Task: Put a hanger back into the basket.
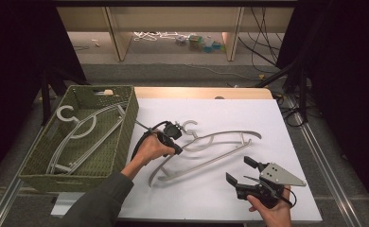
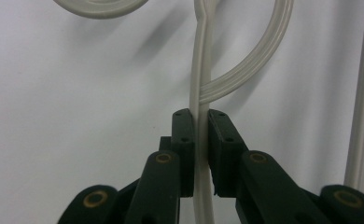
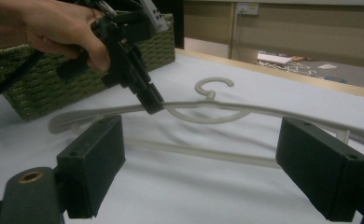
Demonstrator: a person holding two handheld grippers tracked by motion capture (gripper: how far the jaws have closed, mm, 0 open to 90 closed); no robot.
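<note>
1. I count two grey hangers: one on the white table (image 1: 267,118), one in the green basket (image 1: 40,163) at nine o'clock.
2. My left gripper (image 1: 173,134) is clamped on the table hanger (image 1: 206,158), pinching its arm just below the hook.
3. My right gripper (image 1: 241,171) at five o'clock stands wide, holding nothing, pointing toward that hanger.

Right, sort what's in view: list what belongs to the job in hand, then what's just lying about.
In the job:
- hanger on the table, clamped by the left tool
- green basket holding another hanger
- right tool, open, nearby

Lying about:
- clutter on the floor
- floor cables
</note>
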